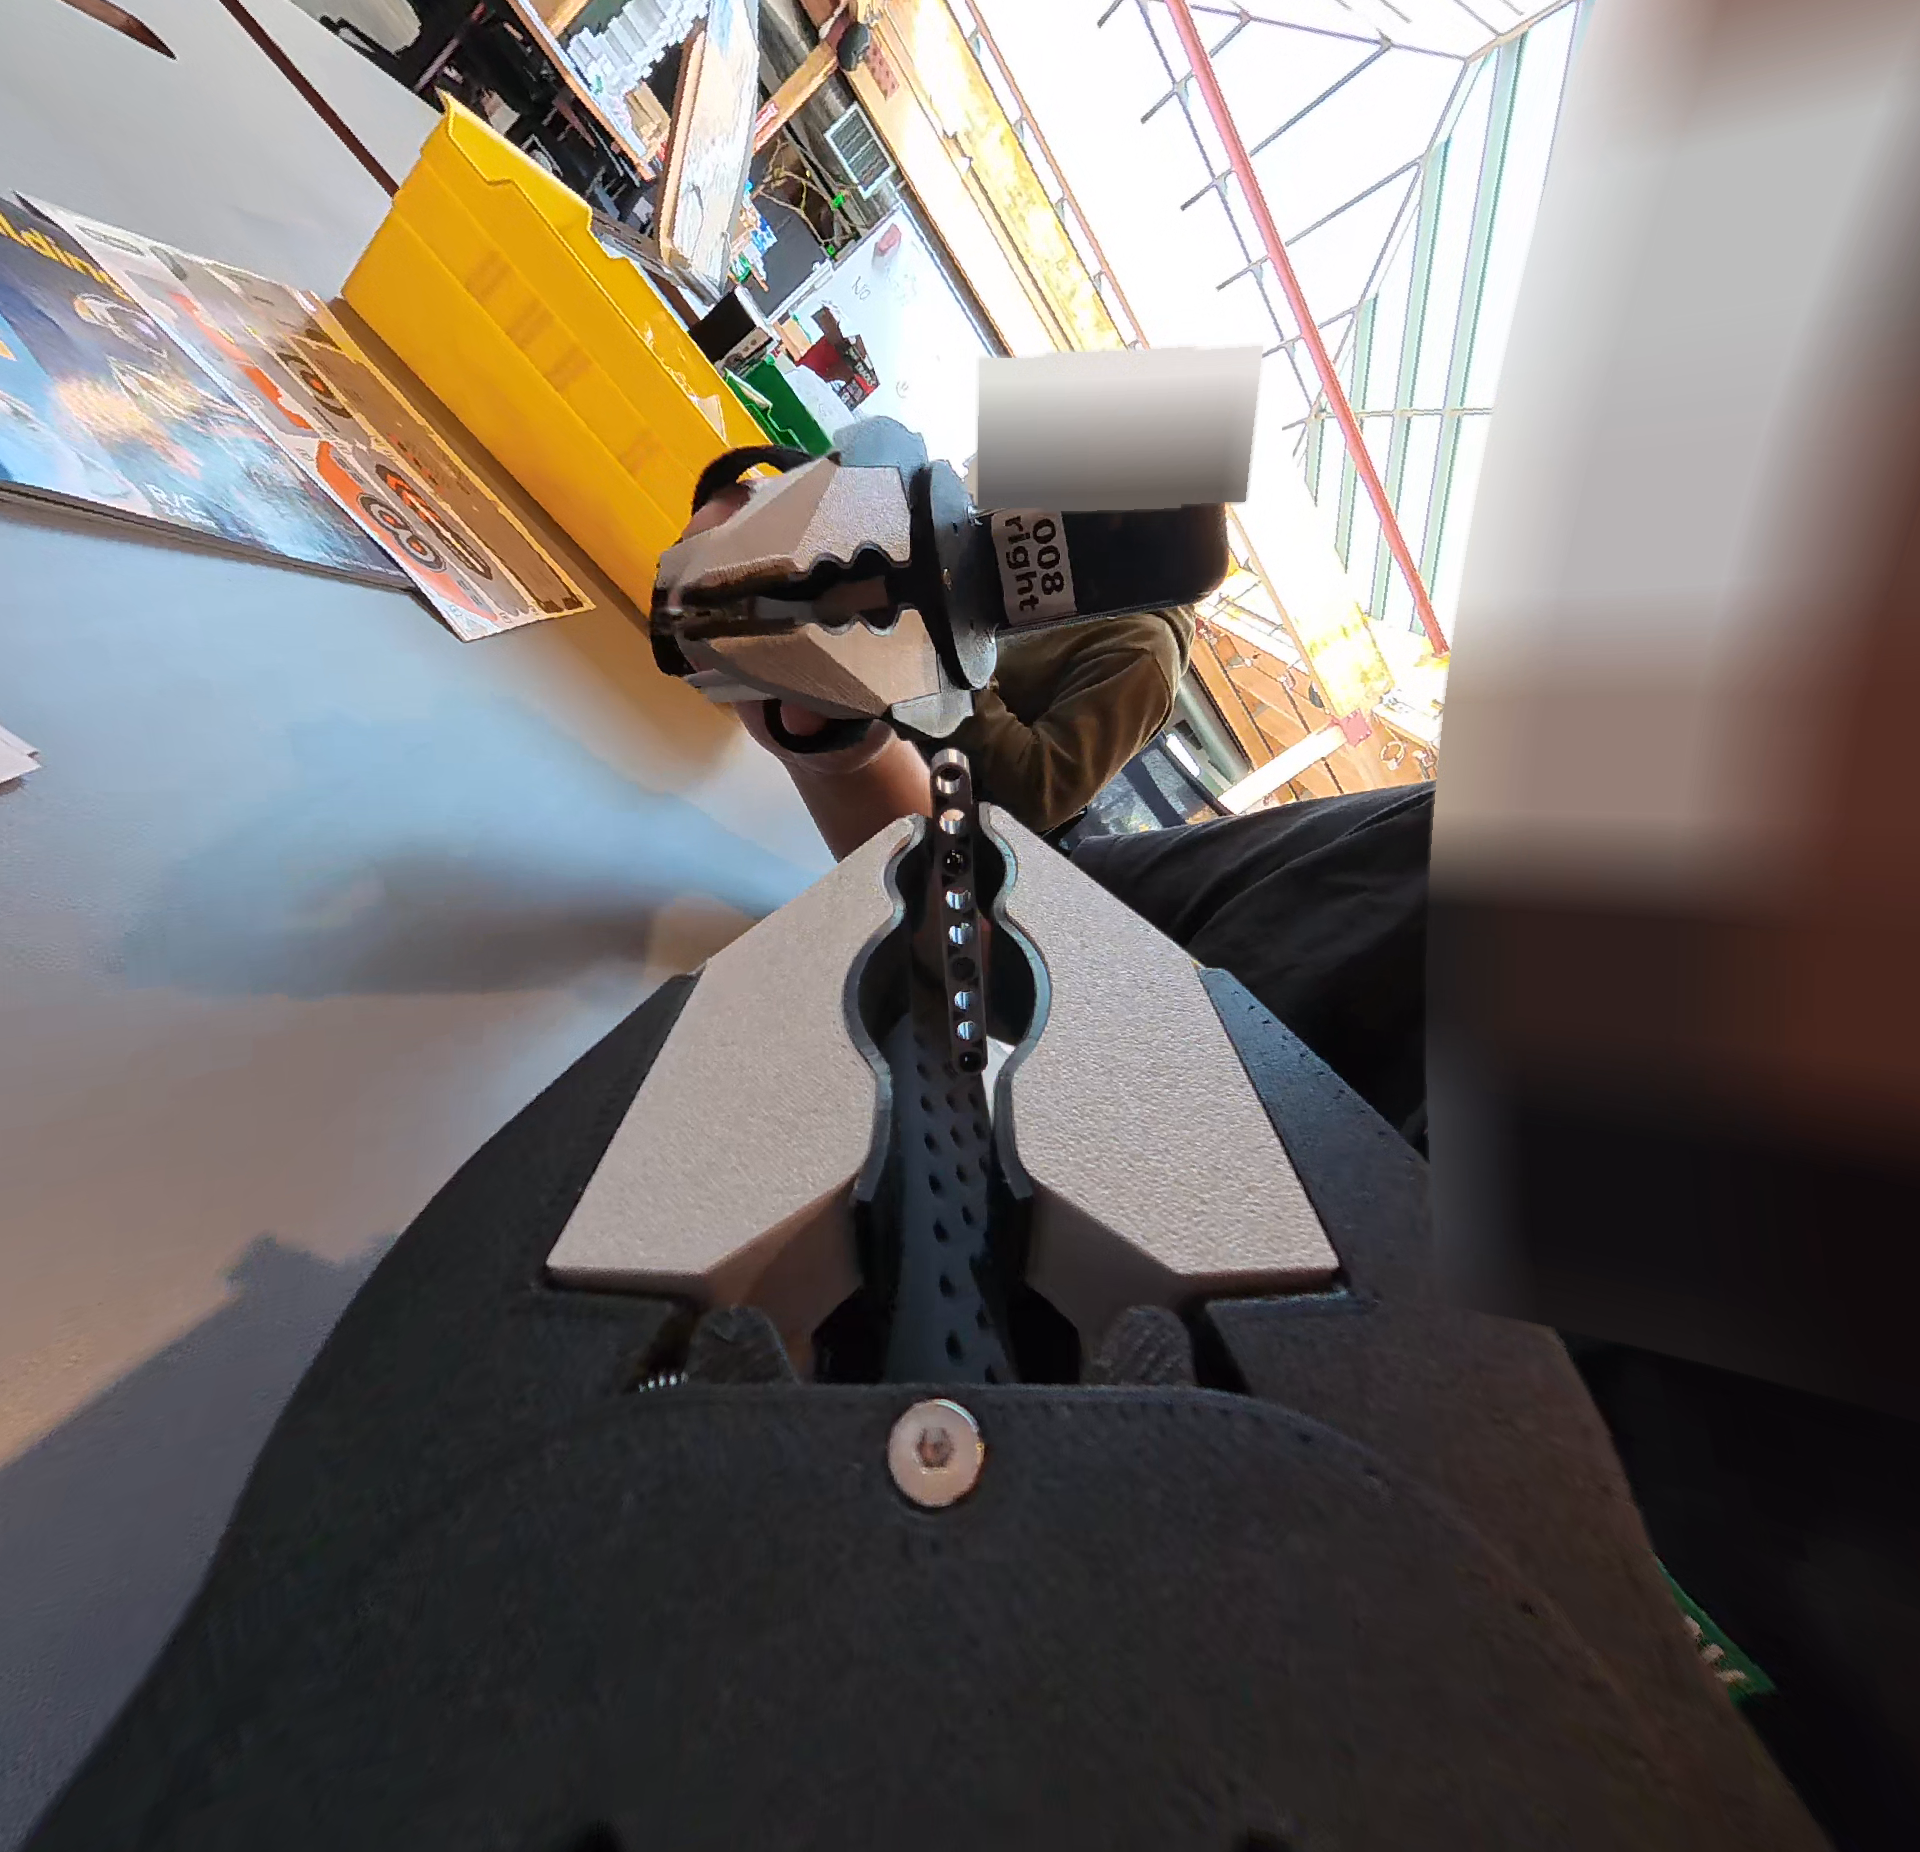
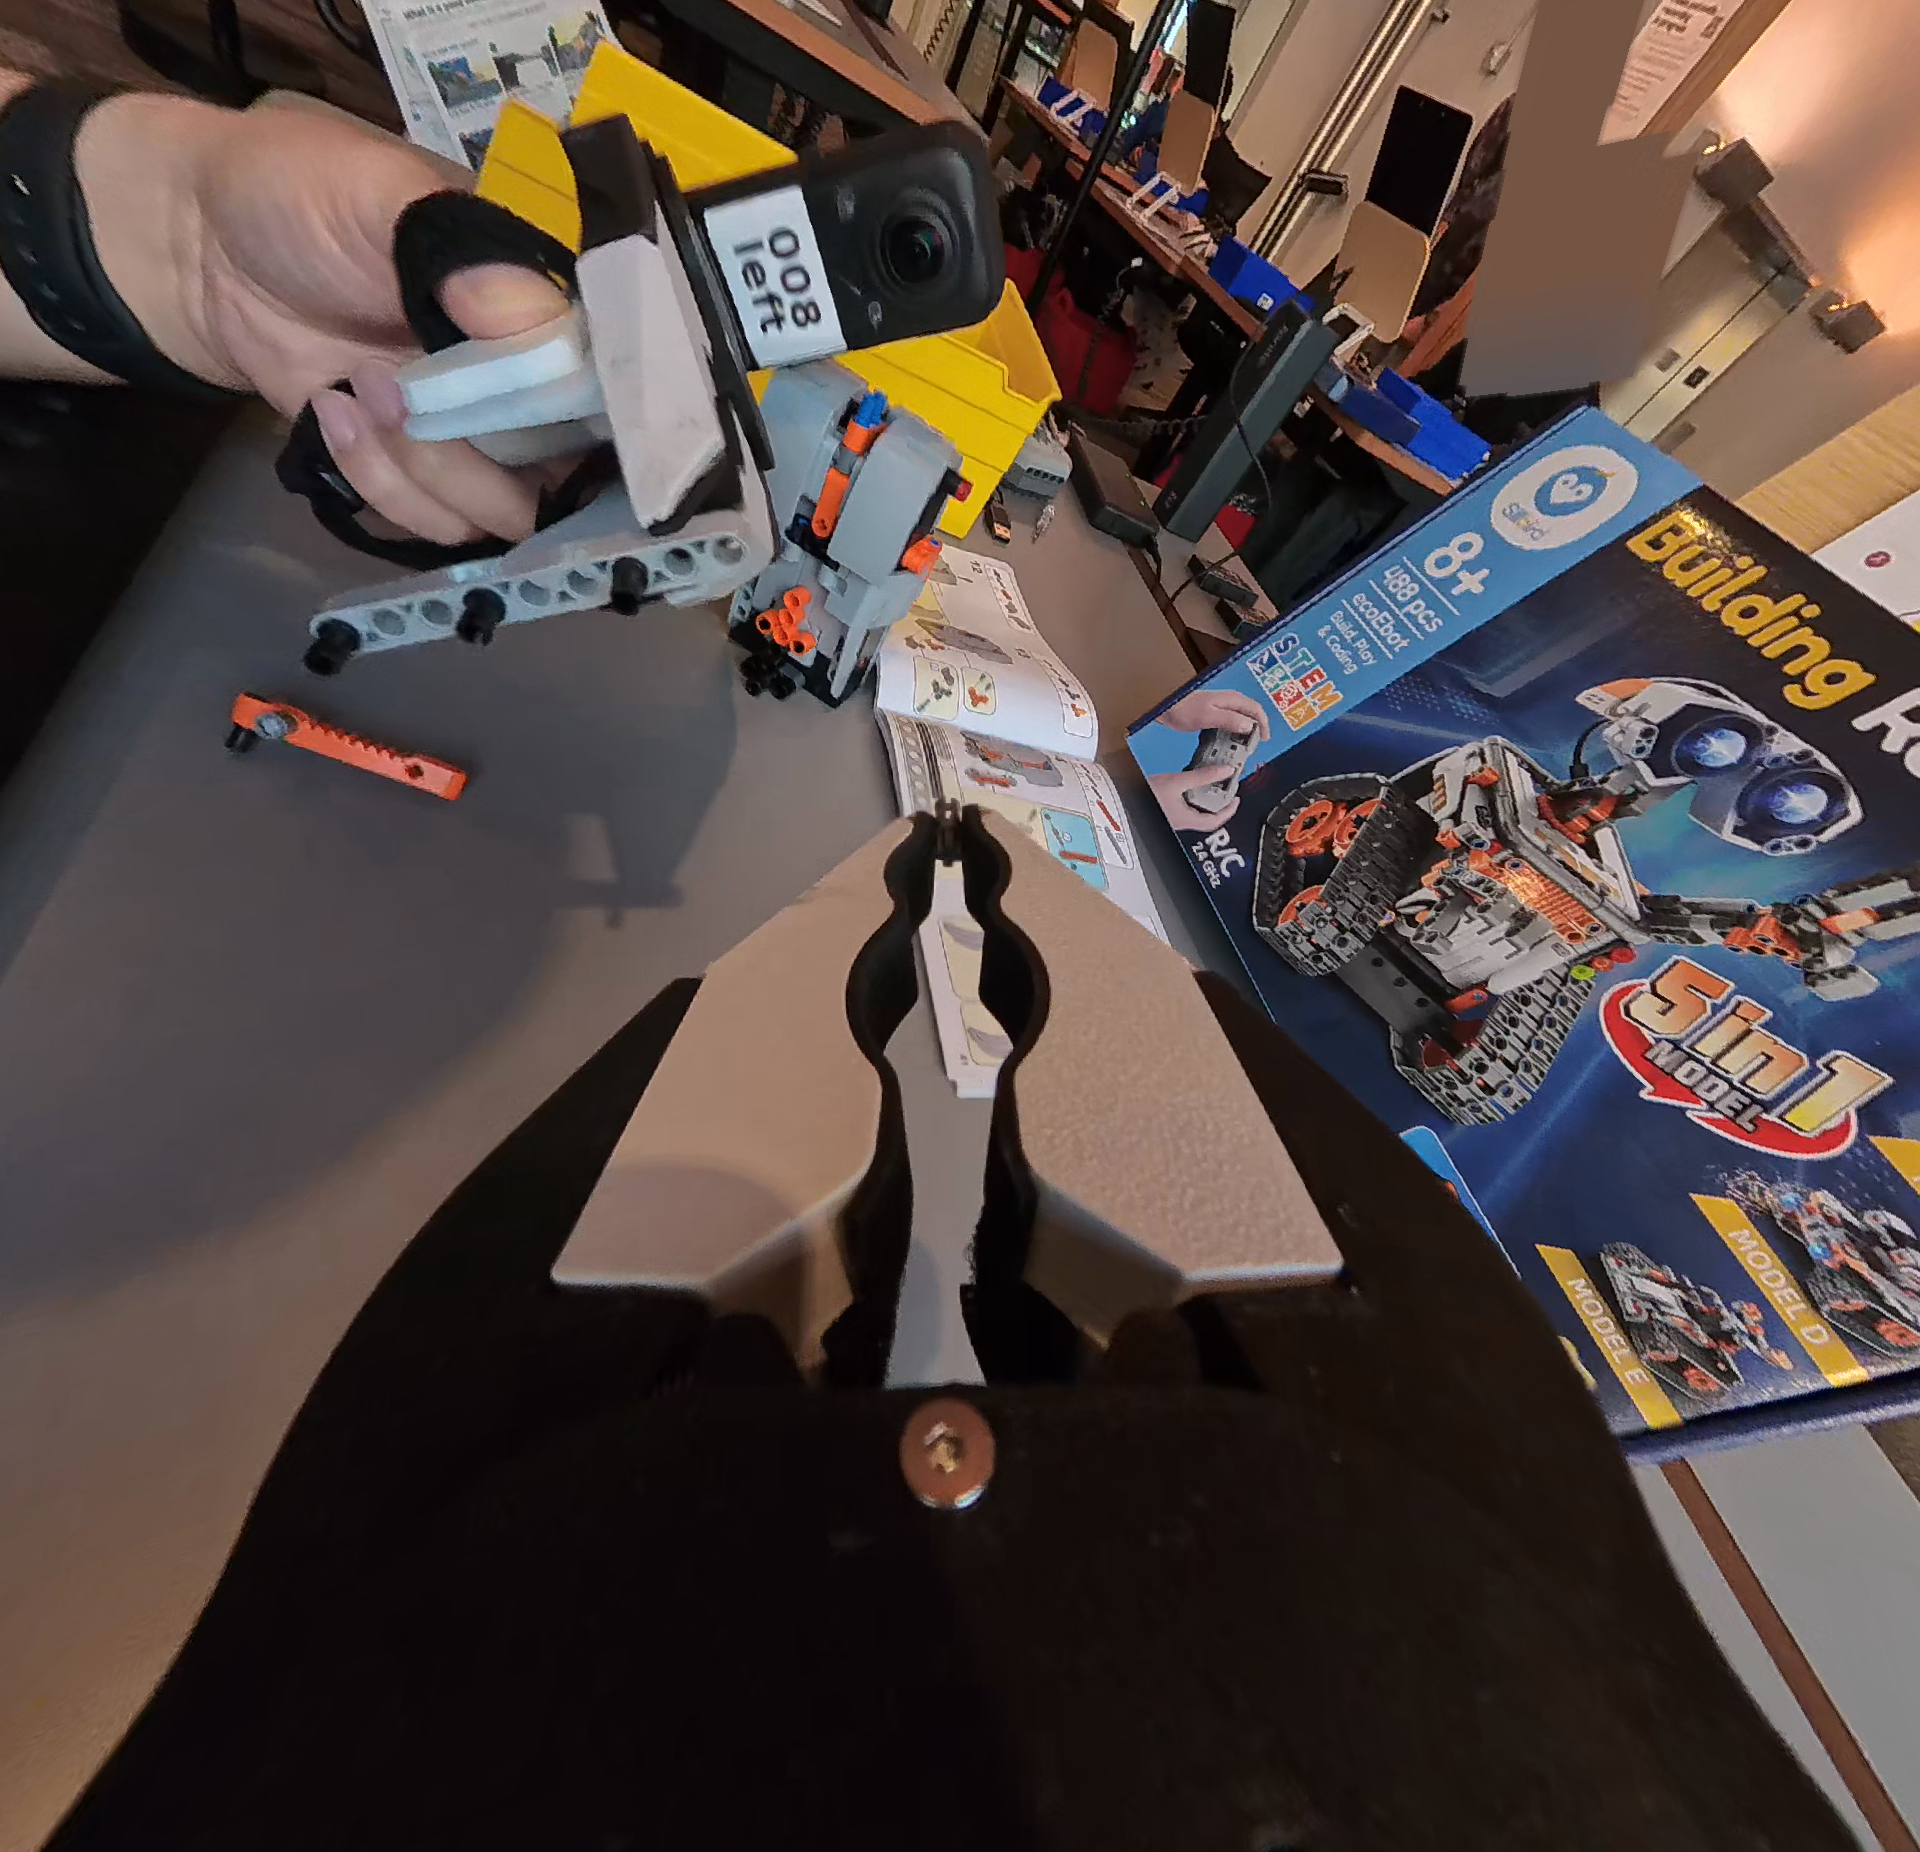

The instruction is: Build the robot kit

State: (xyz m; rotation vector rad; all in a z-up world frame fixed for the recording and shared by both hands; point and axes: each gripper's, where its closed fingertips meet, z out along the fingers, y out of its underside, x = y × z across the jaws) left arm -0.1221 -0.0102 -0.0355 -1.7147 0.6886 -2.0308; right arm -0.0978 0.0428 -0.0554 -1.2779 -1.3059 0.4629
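Note:
My left gripper [image 1: 951, 834] is shut on a grey beam with a row of holes [image 1: 958, 929], seen edge-on between its fingers. In the right wrist view the left gripper [image 2: 717, 529] is held in a hand above the grey table, and the beam [image 2: 540, 587] sticks out to the left with three black pins in it. My right gripper [image 2: 948, 828] is shut on a small dark piece [image 2: 948, 815] at its tips. In the left wrist view the right gripper [image 1: 673, 620] hovers just beyond the beam's far end. An orange toothed bar [image 2: 348, 744] lies on the table below the beam.
A partly built grey and orange model [image 2: 862, 545] stands beside an open instruction booklet [image 2: 987, 722]. A blue kit box [image 2: 1558, 919] lies at the right. A yellow bin [image 2: 935, 379] stands behind the model. It also shows in the left wrist view [image 1: 520, 316]. My hands' fingertips stand some 6 cm from each other. The orange toothed bar [image 2: 348, 744] sits 15 cm or so from the ends of my left fingers.

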